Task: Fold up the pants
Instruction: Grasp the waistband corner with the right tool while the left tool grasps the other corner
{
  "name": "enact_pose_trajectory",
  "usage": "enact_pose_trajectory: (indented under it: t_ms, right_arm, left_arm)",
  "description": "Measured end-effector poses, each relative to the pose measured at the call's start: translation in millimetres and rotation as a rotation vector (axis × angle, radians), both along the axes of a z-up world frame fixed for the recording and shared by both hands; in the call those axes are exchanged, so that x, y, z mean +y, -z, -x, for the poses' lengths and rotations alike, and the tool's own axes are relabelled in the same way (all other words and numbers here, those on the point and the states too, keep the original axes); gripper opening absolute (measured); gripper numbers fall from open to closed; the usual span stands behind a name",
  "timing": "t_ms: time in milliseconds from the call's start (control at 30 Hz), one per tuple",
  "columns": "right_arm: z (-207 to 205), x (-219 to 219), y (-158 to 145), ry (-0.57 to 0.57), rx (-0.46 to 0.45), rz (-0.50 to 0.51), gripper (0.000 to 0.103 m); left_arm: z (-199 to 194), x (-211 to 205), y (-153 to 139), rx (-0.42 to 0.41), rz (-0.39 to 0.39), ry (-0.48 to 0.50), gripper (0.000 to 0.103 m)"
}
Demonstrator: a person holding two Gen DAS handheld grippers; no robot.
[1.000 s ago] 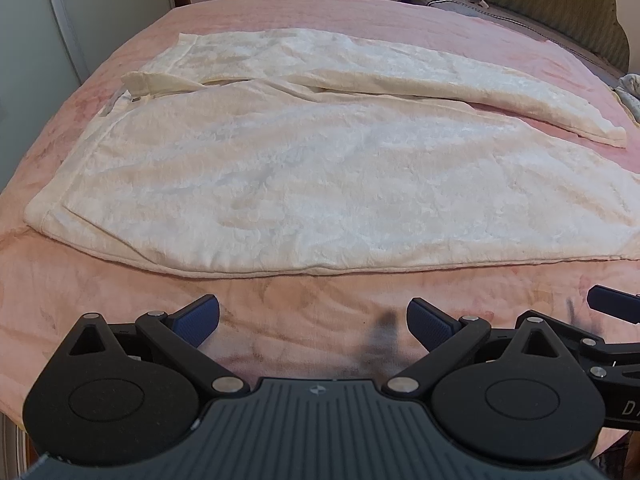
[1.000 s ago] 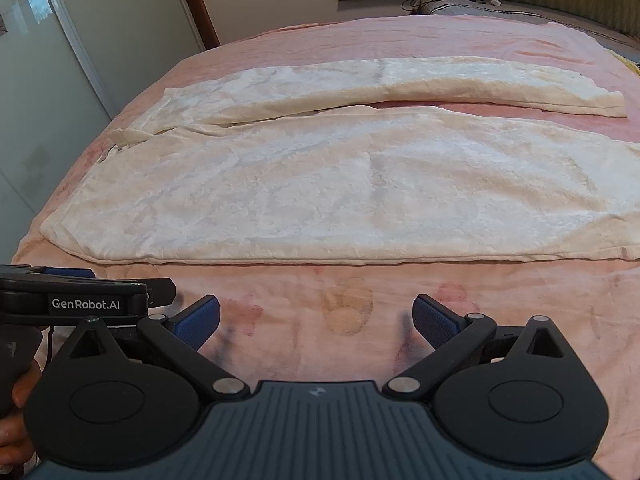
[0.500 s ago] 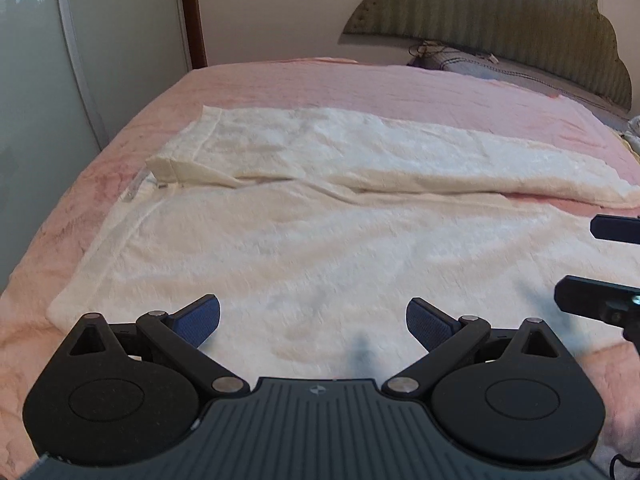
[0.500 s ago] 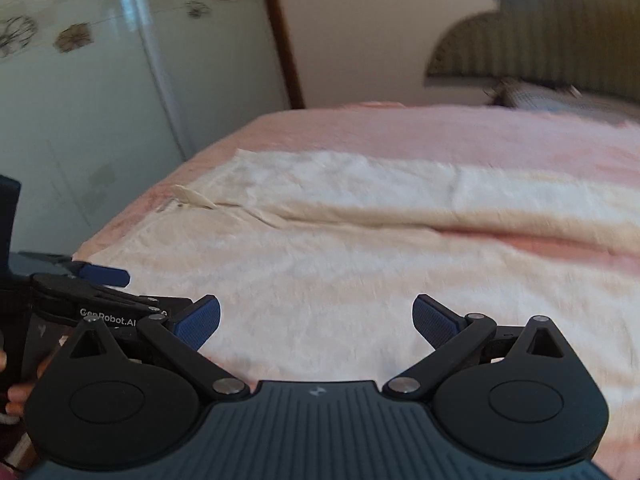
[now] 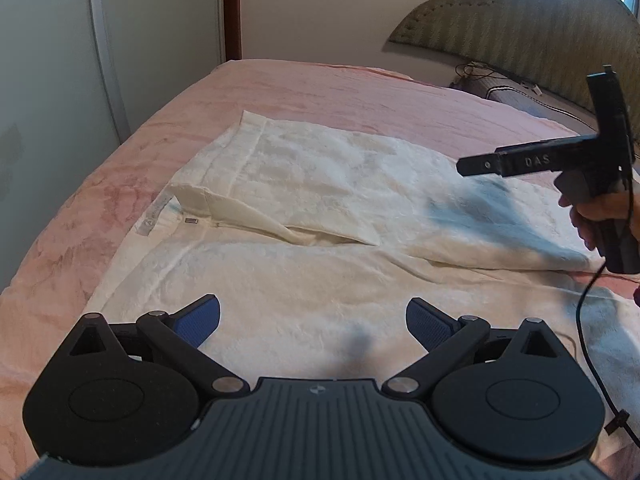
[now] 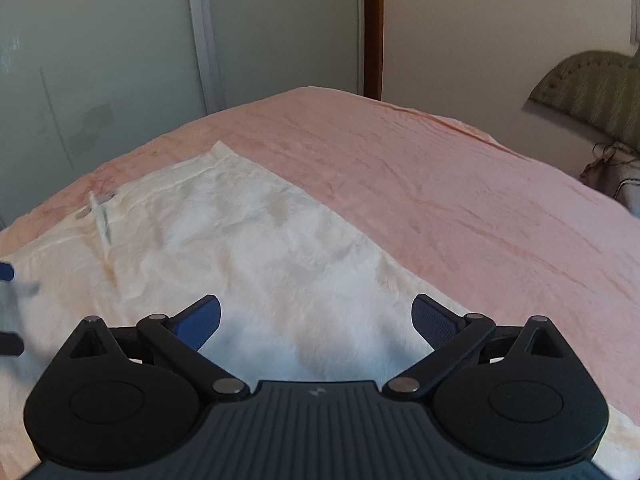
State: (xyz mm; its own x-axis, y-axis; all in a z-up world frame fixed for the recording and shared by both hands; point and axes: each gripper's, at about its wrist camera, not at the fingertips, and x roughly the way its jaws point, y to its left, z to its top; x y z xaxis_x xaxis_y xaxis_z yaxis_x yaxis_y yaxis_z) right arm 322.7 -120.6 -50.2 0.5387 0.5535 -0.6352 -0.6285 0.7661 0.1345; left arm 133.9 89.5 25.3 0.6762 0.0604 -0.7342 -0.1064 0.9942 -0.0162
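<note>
Cream-white pants lie spread flat on a pink bedspread, waistband to the left with a label showing, the two legs running right. My left gripper hovers open over the near leg, nothing between its blue pads. In the left wrist view the right gripper's body shows at the right, held by a hand above the far leg. The right wrist view has my right gripper open over the far leg of the pants, with nothing in it.
A green padded headboard and a pillow with cables stand at the far right. Pale sliding wardrobe doors and a brown wooden post lie beyond the bed's left edge. A black cable hangs from the right gripper.
Both grippers have moved forward from the bed's near edge to over the pants. The right one has swung left and farther in, over the far leg. Both stay open.
</note>
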Motion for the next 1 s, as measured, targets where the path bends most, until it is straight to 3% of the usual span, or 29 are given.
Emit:
enact_pose_trajectory:
  t_ms: [233, 367, 433, 500, 667, 733, 833, 1000]
  right_arm:
    - [-82.3, 32.2, 25.2, 0.012, 0.076, -0.045, 0.084]
    - [-96.8, 49.3, 38.1, -0.063, 0.104, -0.008, 0.053]
    - [-90.7, 55.2, 37.2, -0.116, 0.073, 0.012, 0.039]
    - [-80.1, 57.2, 33.1, -0.135, 0.012, 0.056, 0.019]
    - [-22.4, 66.1, 16.3, -0.217, -0.257, 0.191, 0.013]
    - [5.5, 72.9, 13.0, -0.276, -0.357, 0.257, 0.012]
    - [36.1, 79.6, 17.1, -0.341, -0.44, 0.336, 0.012]
    - [55.5, 81.4, 28.5, -0.378, -0.489, 0.389, 0.011]
  left_arm:
    - [-26.3, 9.6, 3.7, 0.041, -0.058, -0.016, 0.101]
    - [-54.2, 17.5, 1.8, 0.06, -0.026, -0.025, 0.101]
    - [-74.0, 24.3, 0.5, 0.059, 0.005, -0.041, 0.101]
    - [-98.3, 32.1, -0.2, 0.059, 0.043, -0.067, 0.101]
    - [-162.0, 51.4, -5.7, -0.009, 0.151, -0.164, 0.099]
    - [-184.7, 60.5, -8.4, -0.024, 0.233, -0.179, 0.1]
    - [-211.9, 76.8, -3.2, -0.019, 0.418, -0.216, 0.101]
    - [-250.6, 108.1, 31.7, 0.109, 0.674, -0.344, 0.098]
